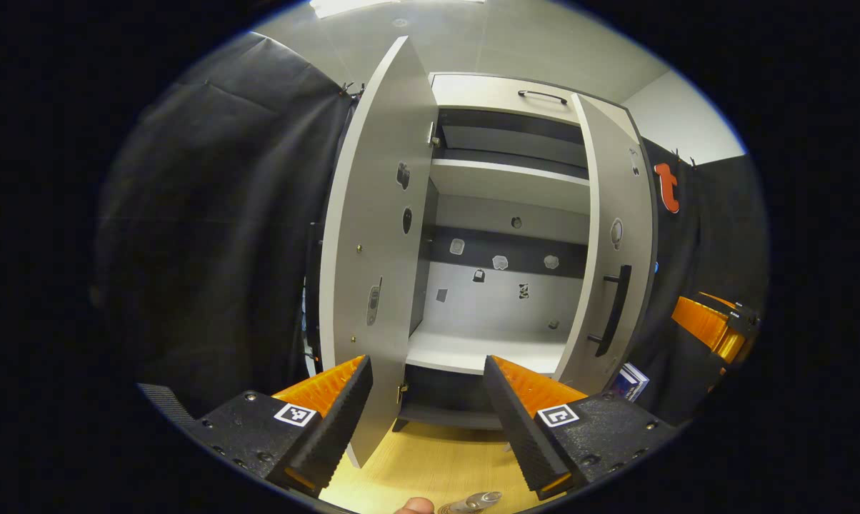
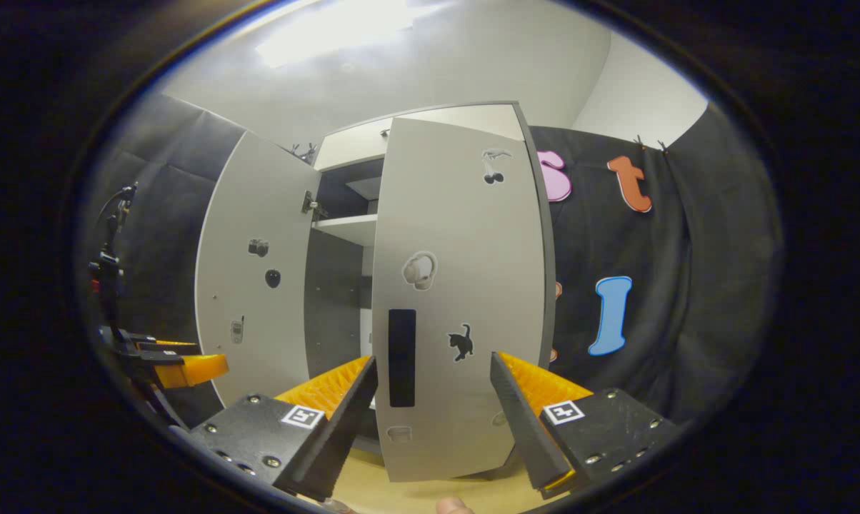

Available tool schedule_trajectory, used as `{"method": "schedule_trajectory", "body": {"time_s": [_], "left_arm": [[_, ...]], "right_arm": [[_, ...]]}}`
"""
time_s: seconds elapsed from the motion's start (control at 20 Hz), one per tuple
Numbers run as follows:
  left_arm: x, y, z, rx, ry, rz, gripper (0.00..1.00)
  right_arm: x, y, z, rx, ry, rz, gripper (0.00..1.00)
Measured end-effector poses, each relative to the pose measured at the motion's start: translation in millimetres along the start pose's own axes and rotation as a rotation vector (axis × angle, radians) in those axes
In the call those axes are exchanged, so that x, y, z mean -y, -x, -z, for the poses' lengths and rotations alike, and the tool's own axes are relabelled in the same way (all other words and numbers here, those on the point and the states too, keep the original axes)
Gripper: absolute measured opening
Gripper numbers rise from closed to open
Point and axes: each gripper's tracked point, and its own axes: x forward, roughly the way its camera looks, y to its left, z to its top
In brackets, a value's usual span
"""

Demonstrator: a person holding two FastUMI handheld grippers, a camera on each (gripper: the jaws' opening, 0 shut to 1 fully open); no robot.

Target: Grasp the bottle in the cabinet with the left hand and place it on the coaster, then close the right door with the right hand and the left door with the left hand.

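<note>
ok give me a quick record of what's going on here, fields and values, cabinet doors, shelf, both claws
cabinet: stands on a wooden surface, both doors open
left door: swung wide open
right door: partly open, black handle facing the right claw
lower shelf: bare where it shows, no bottle on it
left claw: open, holding nothing, pointing into the cabinet beside the left door's edge
right claw: open, holding nothing, in front of the right door
task stage: by the bare shelf, likely the door-closing part; neither door shut yet

left tool [image 1: 427, 400] spread wide, right tool [image 2: 433, 400] likewise
</note>
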Motion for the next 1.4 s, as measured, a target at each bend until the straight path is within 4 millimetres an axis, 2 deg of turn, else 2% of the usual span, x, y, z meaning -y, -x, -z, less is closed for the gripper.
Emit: {"method": "schedule_trajectory", "body": {"time_s": [0.05, 0.15, 0.2, 0.35, 0.45, 0.55, 0.65, 0.7, 0.85, 1.0, 1.05, 1.15, 1.2, 1.25, 1.35, 1.4], "left_arm": [[0.3, -0.1, 0.6, 0.000, 0.000, -0.001, 0.93], [-1.5, -2.0, 0.0, 0.001, -0.004, -0.007, 0.93], [-3.0, -1.9, -1.2, 0.004, -0.004, -0.014, 0.97], [-15.8, 0.6, -16.1, 0.056, 0.011, -0.061, 0.93], [-32.2, 4.1, -27.2, 0.092, 0.013, -0.109, 0.97], [-52.0, 6.7, -41.7, 0.135, 0.009, -0.163, 0.93], [-74.0, 9.1, -51.4, 0.171, -0.004, -0.217, 0.97], [-85.0, 8.3, -52.1, 0.172, -0.011, -0.246, 0.92], [-116.2, 3.9, -54.9, 0.174, 0.014, -0.322, 0.92], [-138.4, -1.2, -57.4, 0.186, 0.078, -0.353, 0.92], [-142.8, -5.4, -55.0, 0.180, 0.089, -0.351, 0.96], [-146.1, -12.1, -48.8, 0.162, 0.088, -0.342, 0.96], [-145.2, -14.1, -46.1, 0.154, 0.085, -0.333, 0.92], [-146.2, -13.8, -44.9, 0.147, 0.078, -0.329, 0.96], [-144.5, -17.3, -49.2, 0.158, 0.061, -0.287, 0.96], [-140.0, -24.4, -51.7, 0.157, 0.060, -0.264, 0.88]], "right_arm": [[0.2, -1.3, 0.2, 0.000, -0.001, -0.001, 0.95], [2.2, -4.0, 0.8, 0.001, 0.001, 0.000, 0.95], [2.1, -3.9, 1.0, 0.002, 0.002, 0.001, 0.95], [4.9, -6.8, 1.8, 0.003, 0.005, 0.007, 0.95], [3.3, -6.7, 4.9, -0.002, 0.001, 0.008, 0.95], [6.1, -11.1, 6.9, -0.004, -0.005, 0.010, 0.95], [4.0, -12.0, 8.5, -0.004, -0.007, 0.012, 0.95], [4.2, -13.4, 9.1, -0.005, -0.009, 0.011, 0.95], [1.8, -15.9, 9.9, -0.005, -0.004, 0.012, 0.96], [1.7, -16.9, 10.3, -0.005, -0.002, 0.028, 0.96], [1.9, -18.0, 10.5, -0.006, -0.004, 0.033, 0.95], [2.2, -19.3, 8.9, -0.004, -0.005, 0.042, 0.96], [1.1, -17.9, 9.8, -0.001, -0.007, 0.046, 0.95], [1.1, -17.4, 9.0, 0.000, -0.008, 0.049, 0.95], [1.7, -18.9, 9.6, -0.002, -0.008, 0.055, 0.95], [1.0, -19.4, 10.0, -0.004, -0.005, 0.058, 0.95]]}}
